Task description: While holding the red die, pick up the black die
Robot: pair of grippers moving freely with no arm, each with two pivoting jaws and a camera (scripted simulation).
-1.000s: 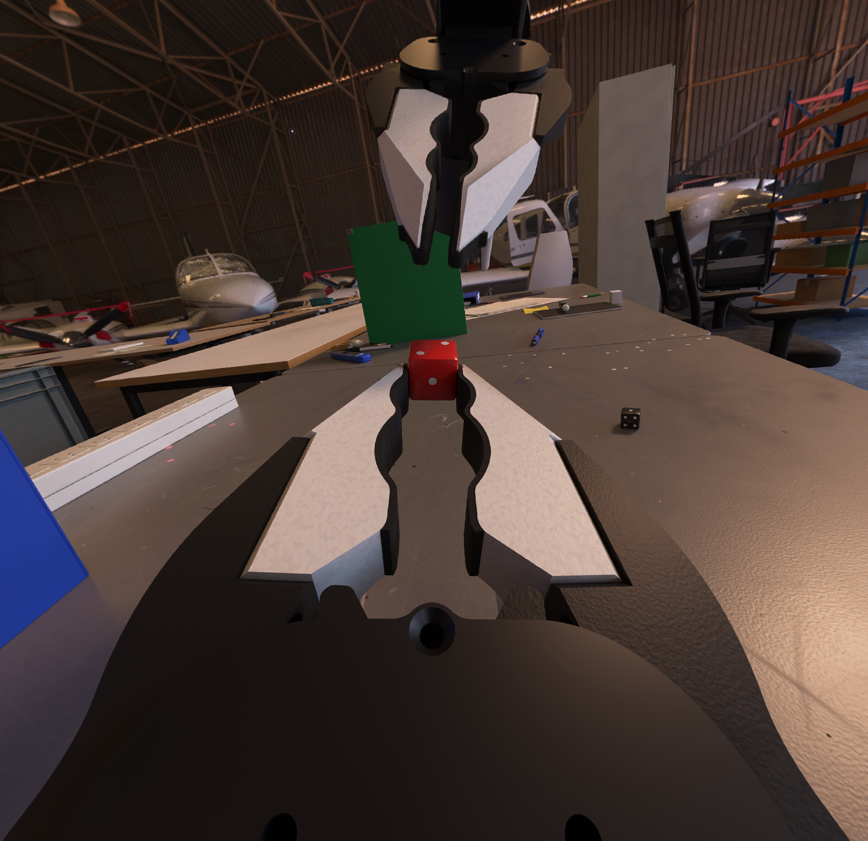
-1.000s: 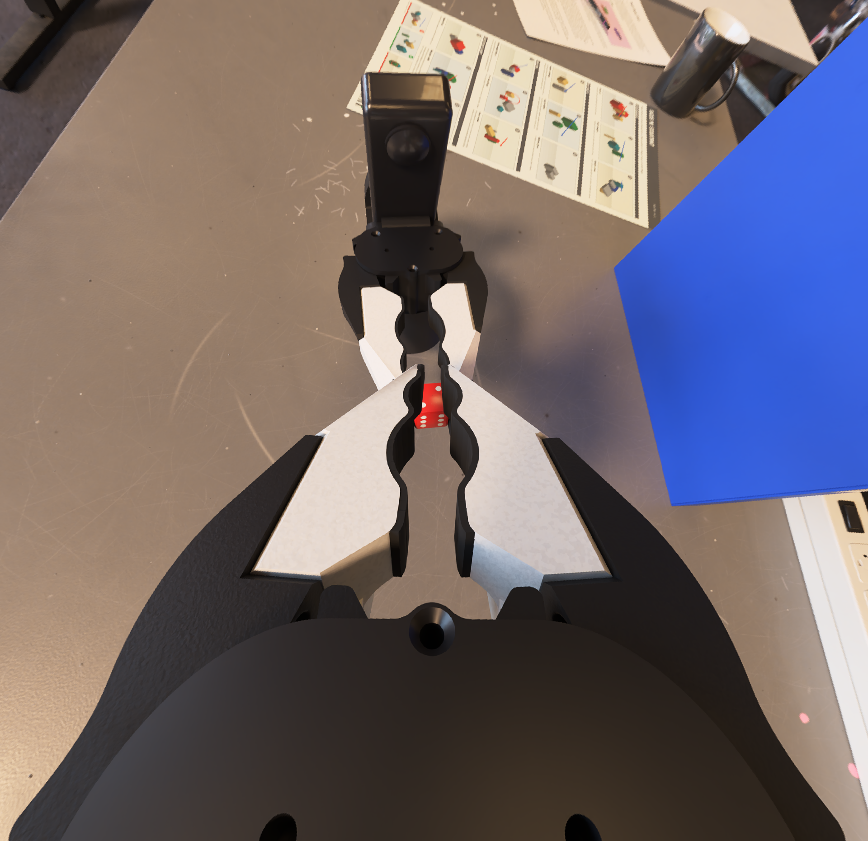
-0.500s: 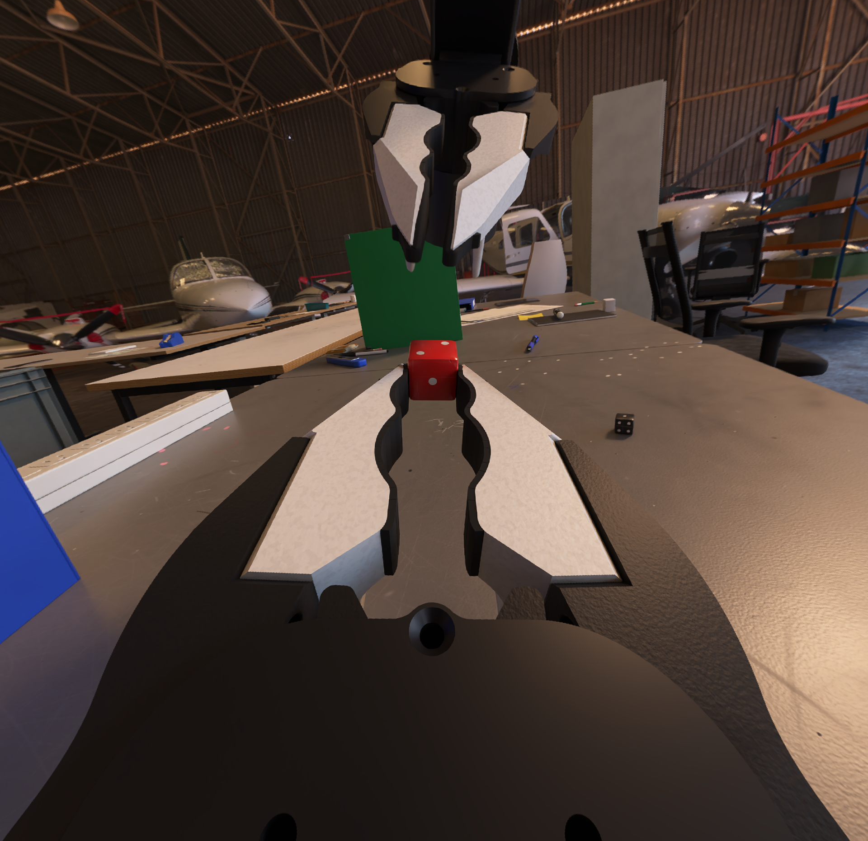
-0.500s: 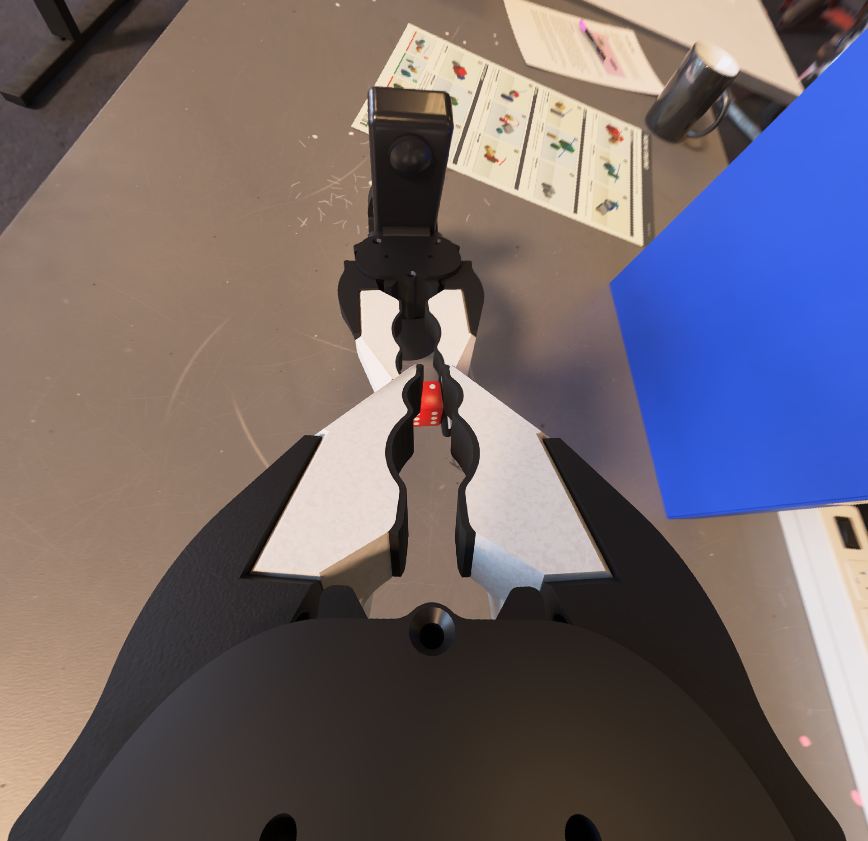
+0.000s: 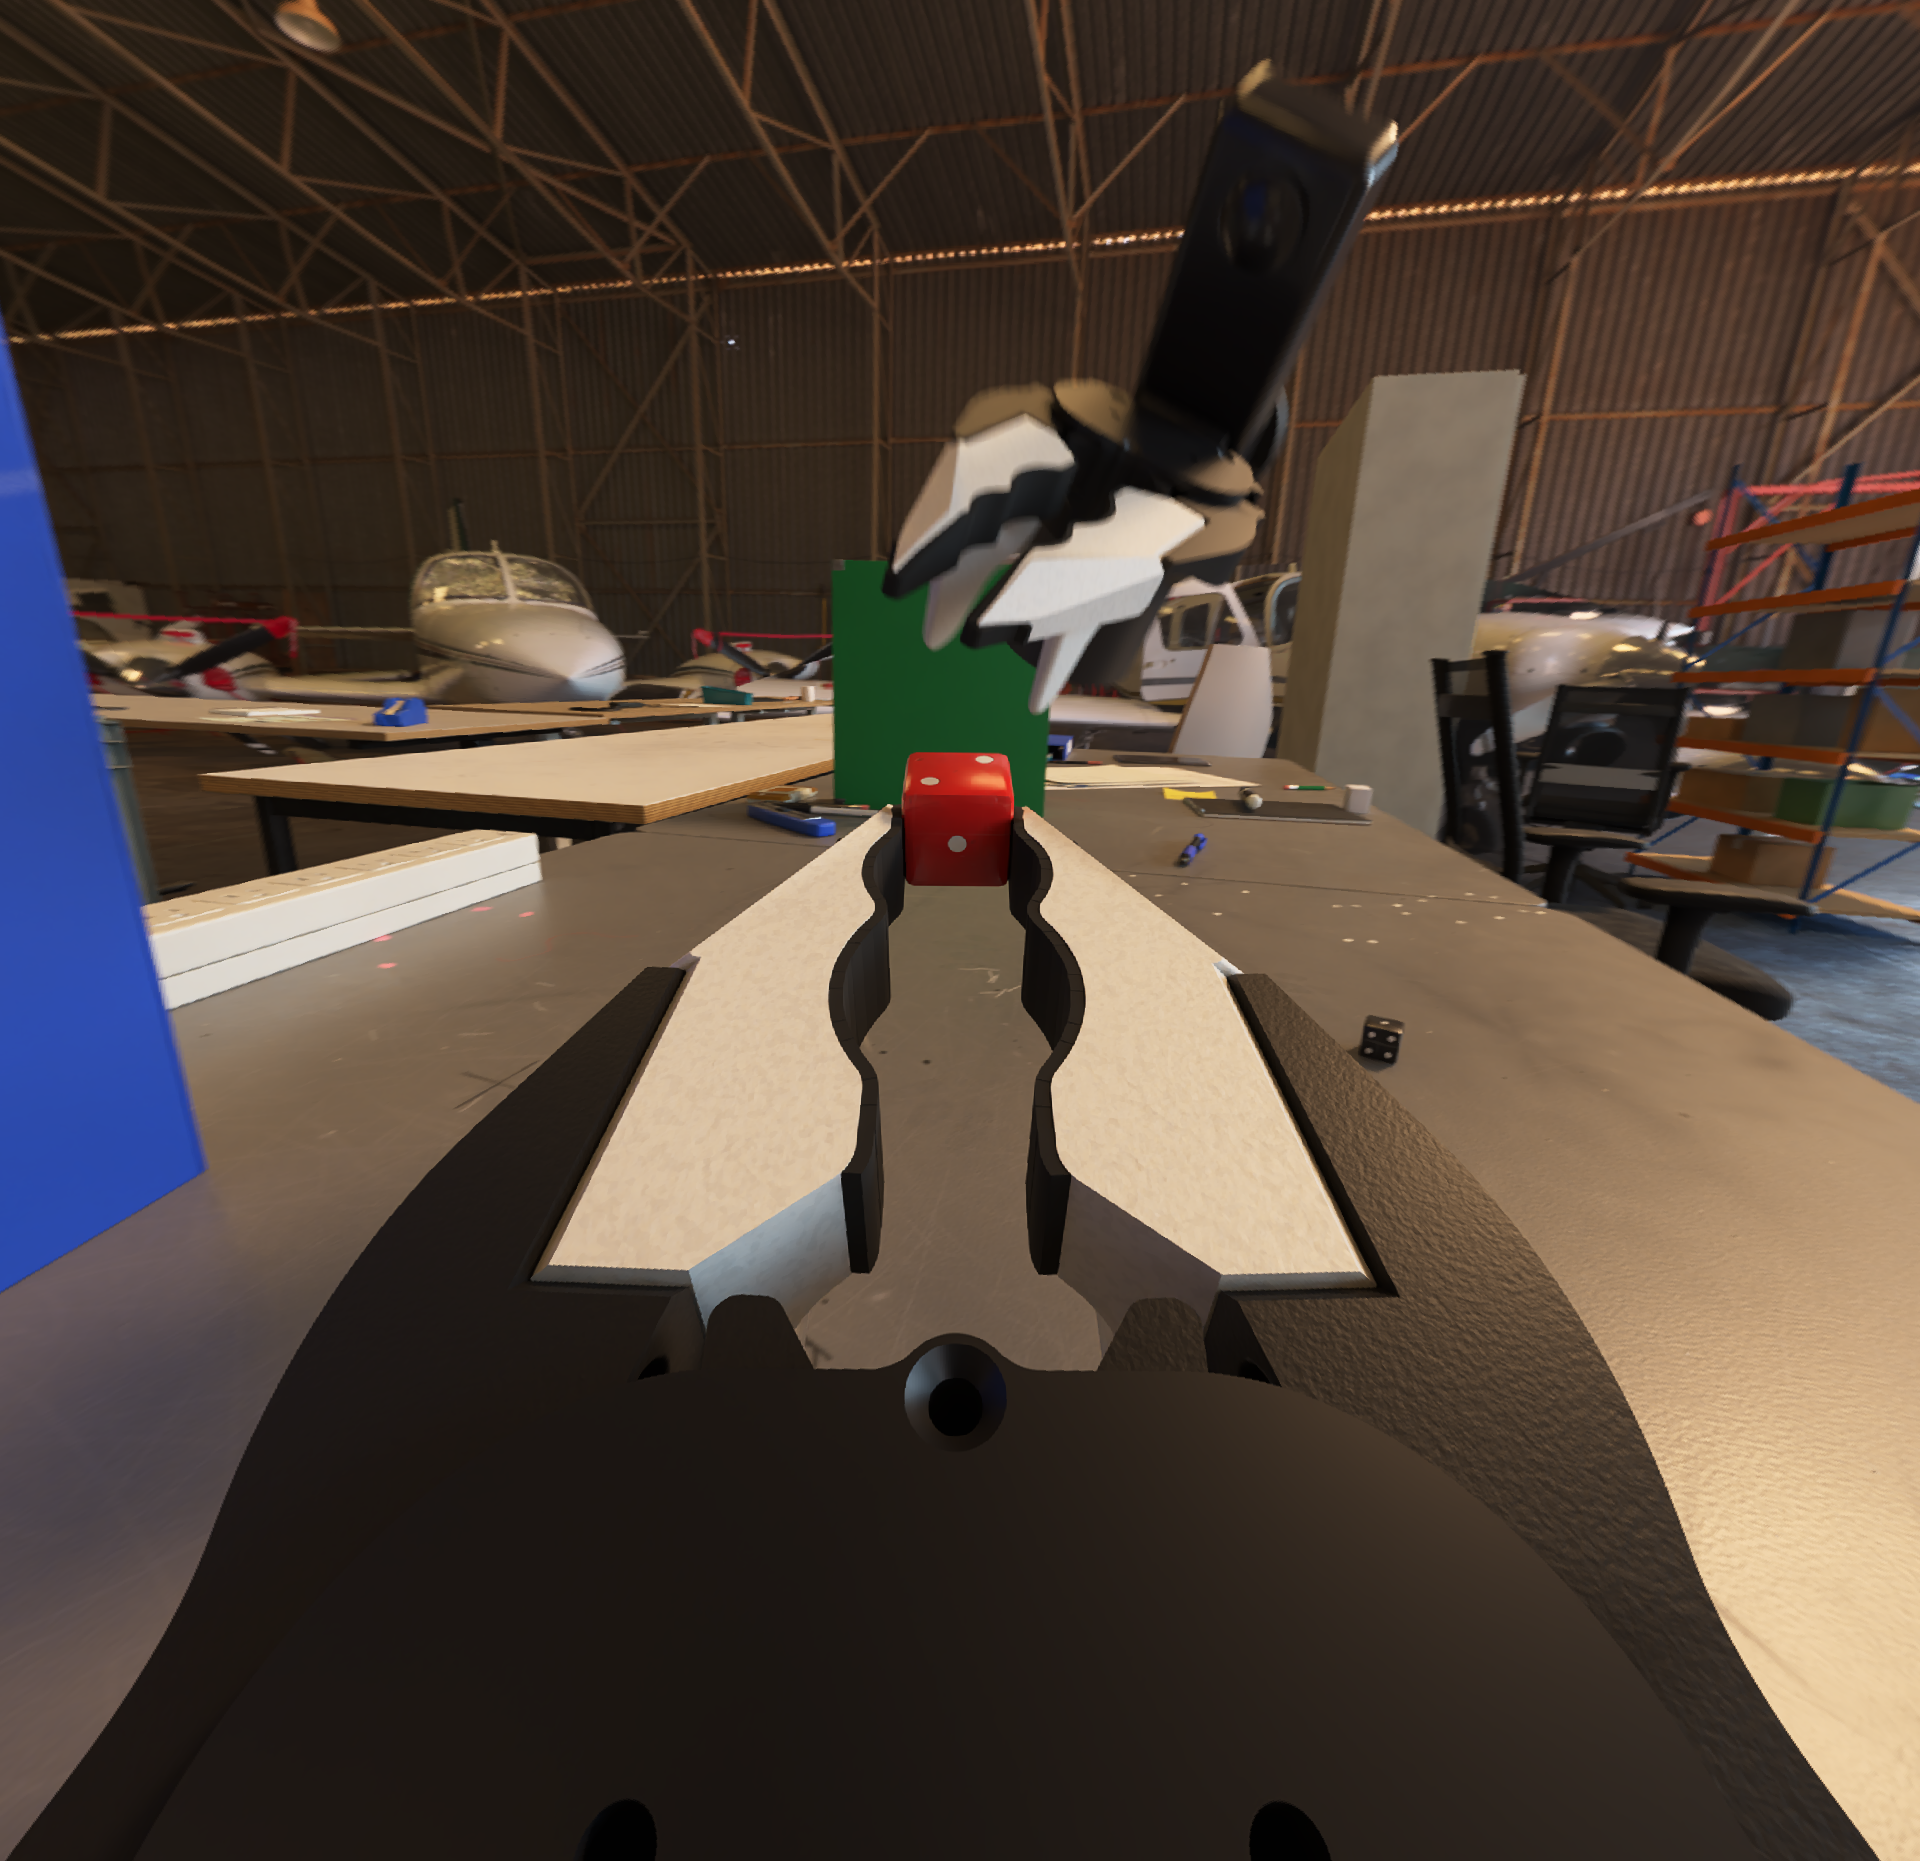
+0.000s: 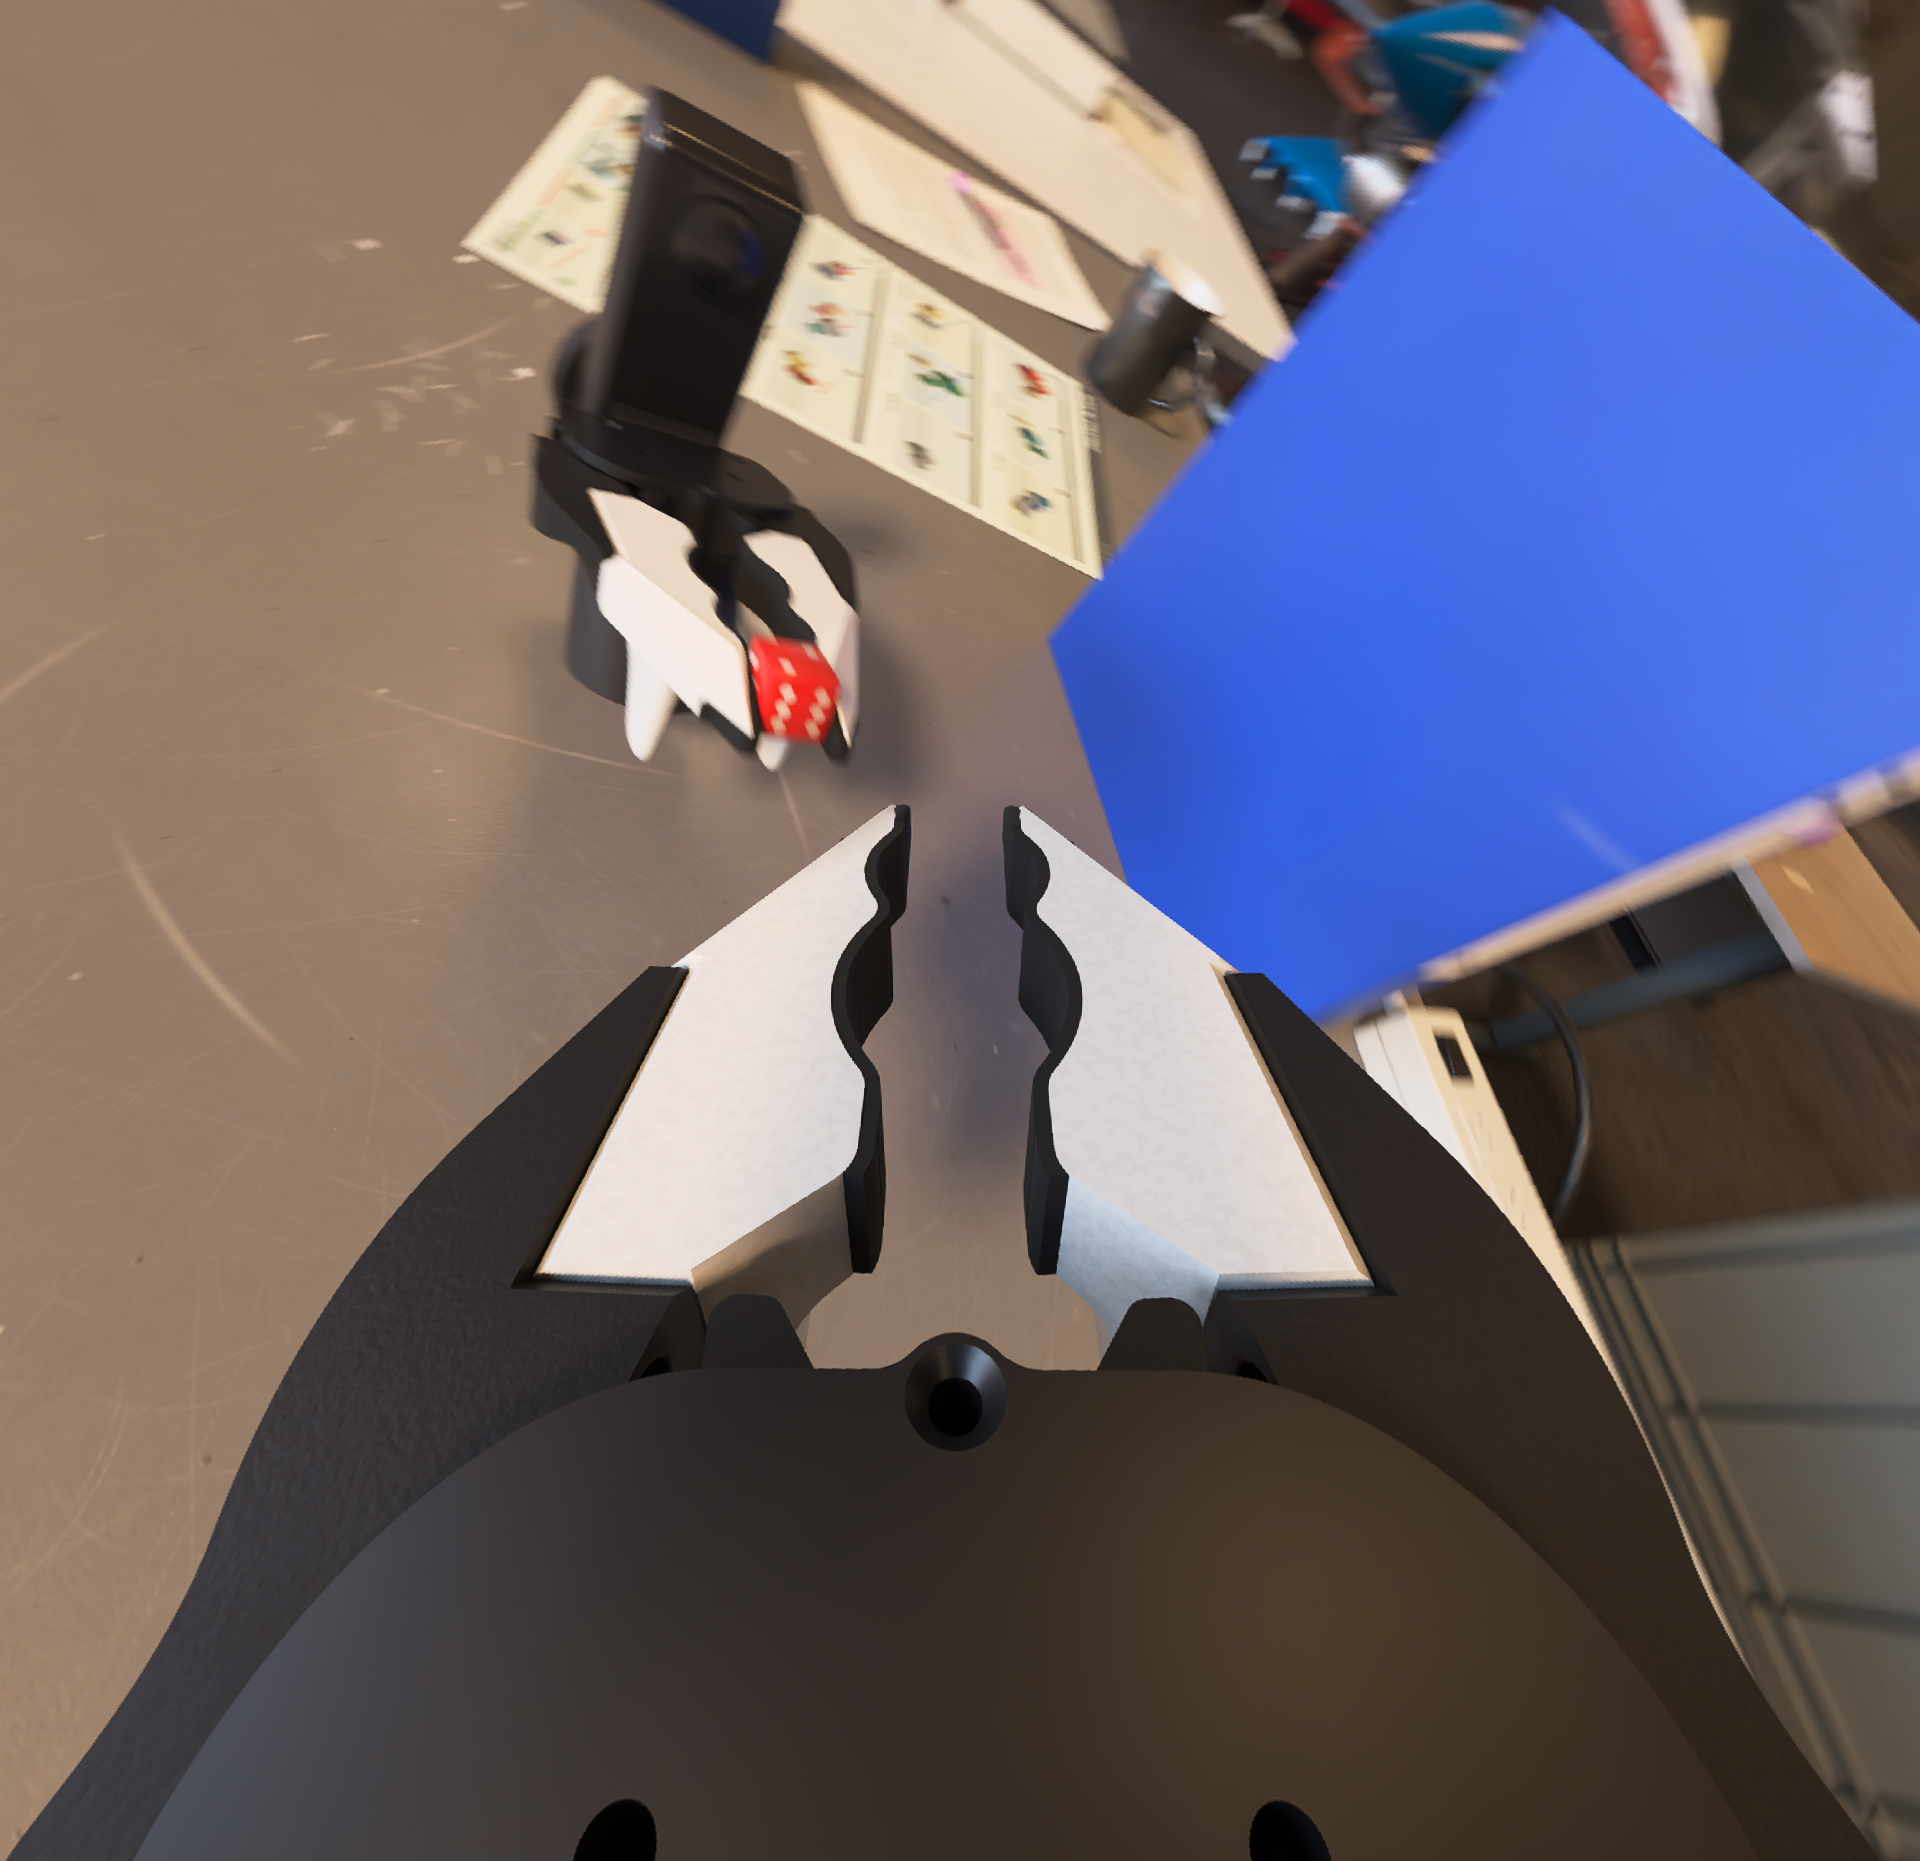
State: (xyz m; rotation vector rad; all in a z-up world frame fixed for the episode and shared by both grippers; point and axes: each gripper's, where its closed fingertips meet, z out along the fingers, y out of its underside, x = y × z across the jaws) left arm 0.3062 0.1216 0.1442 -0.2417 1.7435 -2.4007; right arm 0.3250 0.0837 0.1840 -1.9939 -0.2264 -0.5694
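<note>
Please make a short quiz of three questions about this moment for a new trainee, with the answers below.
1. True or false: the left gripper is clamped on the red die.
2. Where is the black die? A) between the right gripper's fingertips B) alone on the grey table C) on the green panel
3. Fill in: between the fingertips of the right gripper there is ____.

Key:
1. True
2. B
3. nothing; its jaws stand apart over bare table

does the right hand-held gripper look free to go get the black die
Probably yes: the right hand-held gripper is open and empty, and the black die sits alone on bare table, nothing beside it.
</note>
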